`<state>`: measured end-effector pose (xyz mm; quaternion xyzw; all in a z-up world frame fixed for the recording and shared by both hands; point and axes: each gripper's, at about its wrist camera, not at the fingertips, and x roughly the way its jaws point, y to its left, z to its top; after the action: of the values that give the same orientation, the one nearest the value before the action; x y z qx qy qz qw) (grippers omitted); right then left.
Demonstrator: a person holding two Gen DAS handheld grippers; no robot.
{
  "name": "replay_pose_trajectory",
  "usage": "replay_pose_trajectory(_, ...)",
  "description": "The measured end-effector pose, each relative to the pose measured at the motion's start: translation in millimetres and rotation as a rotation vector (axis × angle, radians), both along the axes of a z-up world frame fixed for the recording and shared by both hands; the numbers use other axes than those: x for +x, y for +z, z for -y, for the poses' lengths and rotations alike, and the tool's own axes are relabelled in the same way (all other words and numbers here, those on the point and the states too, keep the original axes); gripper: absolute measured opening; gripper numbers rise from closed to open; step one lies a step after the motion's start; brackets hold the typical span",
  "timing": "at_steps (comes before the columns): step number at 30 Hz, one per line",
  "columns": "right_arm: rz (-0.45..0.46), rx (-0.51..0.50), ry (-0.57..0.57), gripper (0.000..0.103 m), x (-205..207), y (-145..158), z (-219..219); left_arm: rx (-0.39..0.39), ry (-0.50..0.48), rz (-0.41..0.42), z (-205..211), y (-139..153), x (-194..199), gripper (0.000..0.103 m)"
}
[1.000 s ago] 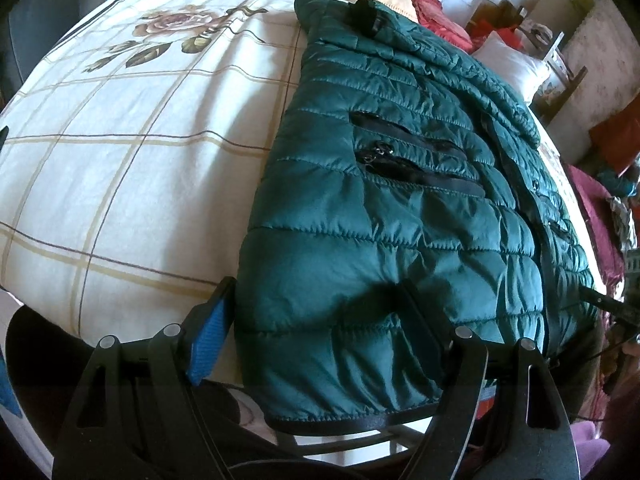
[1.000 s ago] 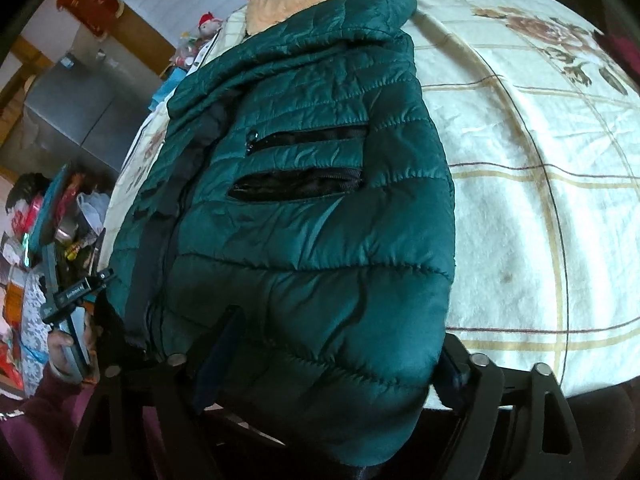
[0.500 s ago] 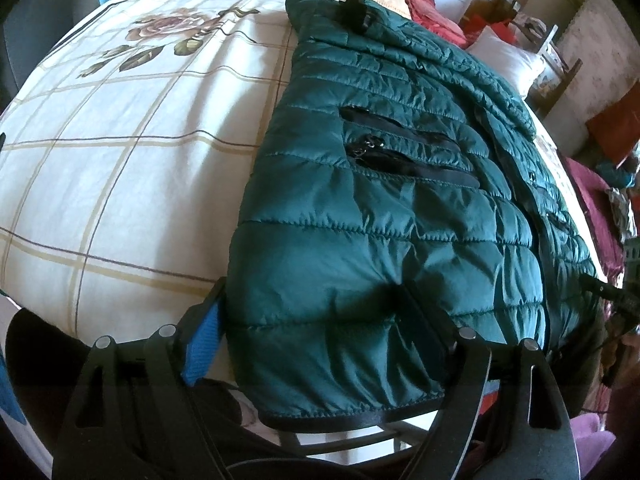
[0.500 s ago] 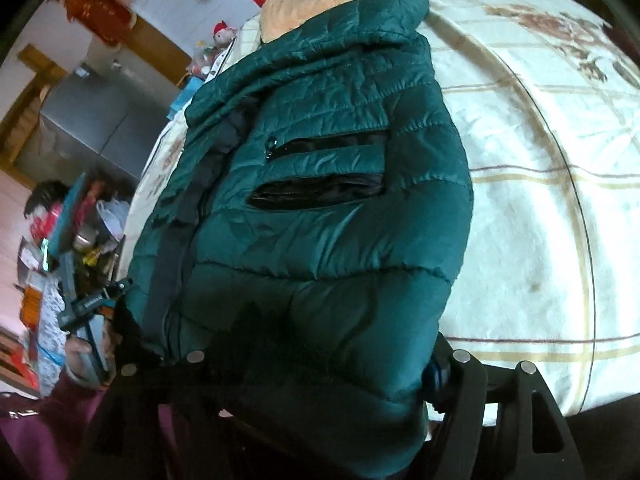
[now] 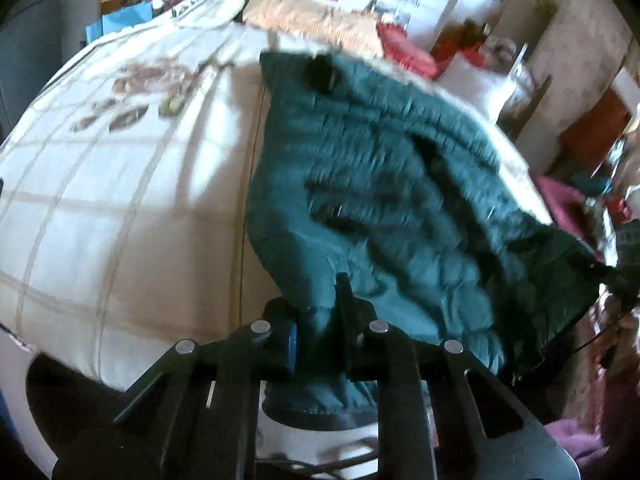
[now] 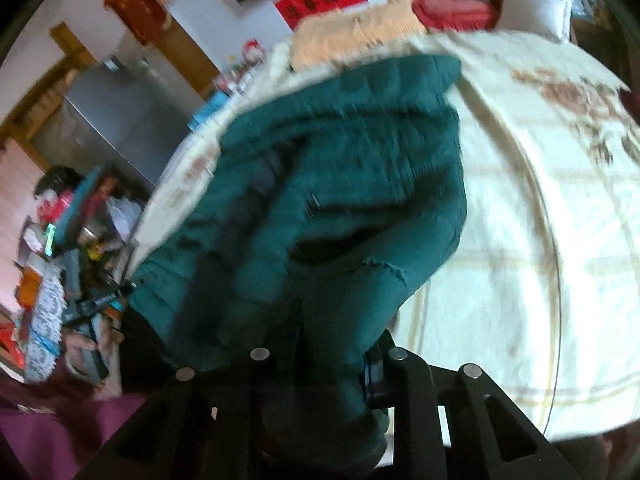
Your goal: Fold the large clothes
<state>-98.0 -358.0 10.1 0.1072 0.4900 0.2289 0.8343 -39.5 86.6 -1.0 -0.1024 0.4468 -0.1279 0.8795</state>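
Observation:
A dark green quilted puffer jacket [image 5: 384, 184] lies lengthwise on the bed, its collar at the far end. My left gripper [image 5: 316, 336] is shut on the jacket's near hem corner, and the hem is bunched and raised off the bed. In the right wrist view the same jacket [image 6: 344, 184] fills the middle, and my right gripper [image 6: 332, 356] is shut on the other near hem corner. Both views are motion-blurred. The fabric hides the fingertips.
The bed has a cream checked cover with a flower print [image 5: 120, 184]. Orange and red pillows [image 5: 320, 28] lie at the headboard. A cluttered table [image 6: 60, 240] and a grey cabinet [image 6: 108, 120] stand beside the bed.
Both grippers have shut on the jacket's near hem. The hem has lifted off the bed and the jacket now sags and wrinkles. Both cameras have tilted upward.

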Motion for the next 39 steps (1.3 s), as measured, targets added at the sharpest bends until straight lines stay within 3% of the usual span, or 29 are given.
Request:
replay_pose_trajectory(9, 0.136, 0.05, -0.081, 0.021, 58, 41, 8, -0.09, 0.069, 0.126, -10, 58, 67, 0.015)
replay_pose_trajectory(14, 0.158, 0.049, -0.143, 0.021, 103, 45, 11, -0.128, 0.121, 0.134, -9, 67, 121, 0.015)
replay_pose_trajectory(20, 0.143, 0.016, -0.188, 0.021, 159, 44, 6, -0.101, 0.146, 0.148, 1, 75, 172, 0.015)
replay_pose_trajectory(26, 0.117, -0.015, -0.246, 0.021, 215, 36, 13, -0.092, 0.214, 0.087, -4, 60, 237, 0.015)
replay_pose_trajectory(30, 0.084, -0.014, -0.306, 0.021, 256, 24, 19, -0.13, 0.262, 0.038, -12, 46, 279, 0.015)
replay_pose_trajectory(39, -0.02, 0.005, -0.389, 0.021, 322, -14, 26, -0.096, 0.285, -0.029, -2, 19, 336, 0.017)
